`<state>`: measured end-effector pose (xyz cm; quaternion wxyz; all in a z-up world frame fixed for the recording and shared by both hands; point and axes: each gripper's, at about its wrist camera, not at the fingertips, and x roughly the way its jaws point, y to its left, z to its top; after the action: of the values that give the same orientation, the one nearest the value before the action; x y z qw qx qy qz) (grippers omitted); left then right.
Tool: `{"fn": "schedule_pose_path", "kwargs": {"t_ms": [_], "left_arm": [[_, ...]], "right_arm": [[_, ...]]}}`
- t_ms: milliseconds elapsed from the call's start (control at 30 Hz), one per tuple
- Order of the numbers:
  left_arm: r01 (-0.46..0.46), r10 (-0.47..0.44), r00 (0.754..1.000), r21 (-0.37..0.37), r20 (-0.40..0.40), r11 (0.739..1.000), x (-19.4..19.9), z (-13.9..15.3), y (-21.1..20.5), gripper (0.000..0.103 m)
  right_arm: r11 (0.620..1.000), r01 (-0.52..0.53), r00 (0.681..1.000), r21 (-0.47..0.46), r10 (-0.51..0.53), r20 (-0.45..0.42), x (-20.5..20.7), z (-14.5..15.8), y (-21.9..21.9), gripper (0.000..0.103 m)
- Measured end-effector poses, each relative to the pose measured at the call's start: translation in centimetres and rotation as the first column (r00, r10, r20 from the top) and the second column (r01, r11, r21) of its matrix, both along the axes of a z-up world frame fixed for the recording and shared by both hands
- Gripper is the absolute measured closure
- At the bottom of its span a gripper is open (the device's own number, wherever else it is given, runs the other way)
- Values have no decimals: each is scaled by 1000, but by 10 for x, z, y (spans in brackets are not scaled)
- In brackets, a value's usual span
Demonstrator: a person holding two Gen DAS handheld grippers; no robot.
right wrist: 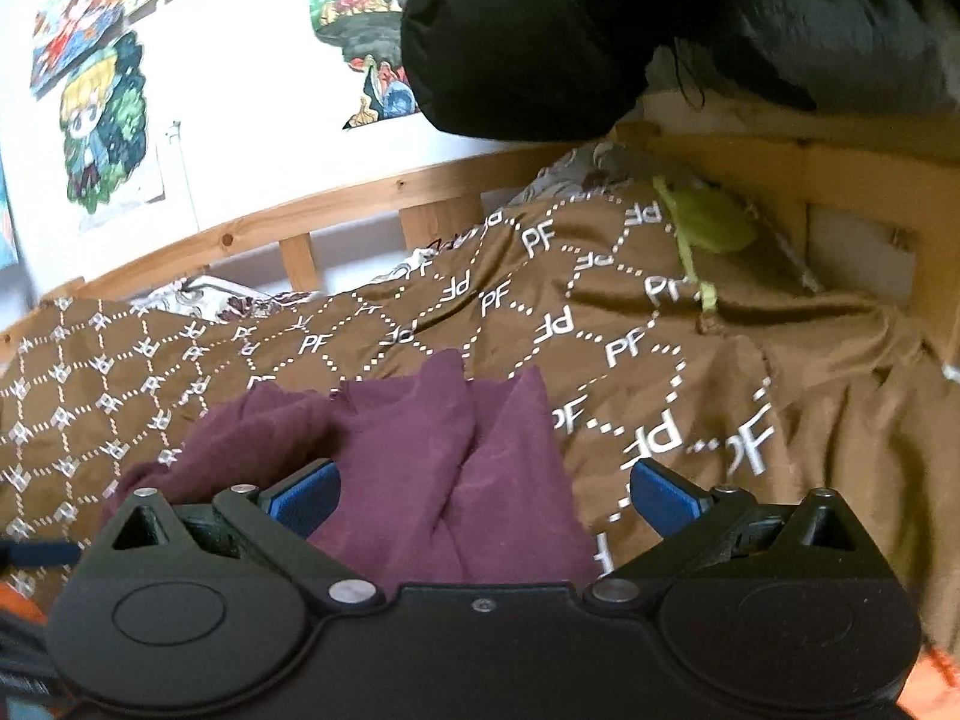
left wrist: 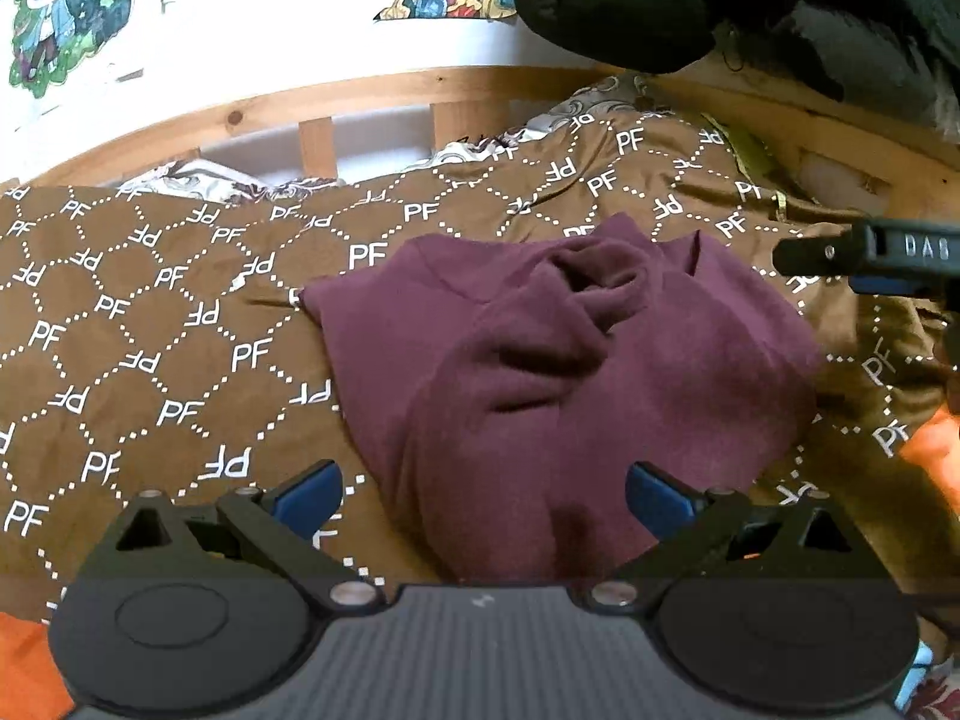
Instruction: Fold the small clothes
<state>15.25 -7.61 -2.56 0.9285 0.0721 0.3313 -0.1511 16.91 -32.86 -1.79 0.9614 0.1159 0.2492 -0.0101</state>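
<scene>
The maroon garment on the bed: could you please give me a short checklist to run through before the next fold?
1. Left gripper open and empty: ok, jaws wide, nothing pinched.
2. Right gripper open and empty: ok, pads apart, the cloth only lies beneath.
3. Maroon garment lying flat: not ok, it is bunched with creases near the middle.
4. Garment fully on the brown bedspread: ok in the left wrist view.
5. Edge or corner to grasp in view: ok, the left corner shows in the left wrist view.
6. Fold already neat: cannot tell.
</scene>
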Motion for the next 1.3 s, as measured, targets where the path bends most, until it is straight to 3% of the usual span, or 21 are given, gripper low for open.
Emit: {"fn": "schedule_pose_path", "kwargs": {"t_ms": [167,300,467,533,633,767,933,1033,1100,1167,1300], "left_arm": [[-24,24,1000,-1,-16,1000,2,-3,3,1],[-25,24,1000,-10,-9,1000,1,-6,5,2],[1,-1,1000,-11,3,1000,1,-7,6,18],[4,-4,1000,-7,3,1000,1,-7,7,31],[6,-7,1000,-8,-18,1000,2,-9,7,51],[5,-7,999,-34,-32,999,0,-10,5,65],[19,-19,1000,11,4,1000,-6,-11,1,75],[22,-23,1000,21,20,1000,-8,-12,-1,78],[23,-23,999,20,32,1000,-12,-12,-3,79],[20,-21,999,11,44,1000,-13,-12,-3,79],[21,-22,997,10,69,1000,-15,-12,-7,80]], "right_arm": [[1000,-9,1000,-5,9,-25,13,-1,8,0],[997,-79,996,-4,79,-42,27,2,21,0],[983,-183,981,-19,182,-63,59,6,43,1],[978,-210,976,0,210,-65,72,7,49,0],[975,-207,976,84,212,-48,88,9,53,1],[955,-185,975,232,208,-82,114,5,58,1],[955,-178,964,235,217,-154,134,-6,72,21],[955,-174,959,239,219,-179,135,-15,76,43],[952,-170,958,254,220,-184,134,-18,75,74],[960,-175,964,220,213,-162,129,-17,75,90],[965,-231,969,124,240,-64,115,-5,75,95]]}}
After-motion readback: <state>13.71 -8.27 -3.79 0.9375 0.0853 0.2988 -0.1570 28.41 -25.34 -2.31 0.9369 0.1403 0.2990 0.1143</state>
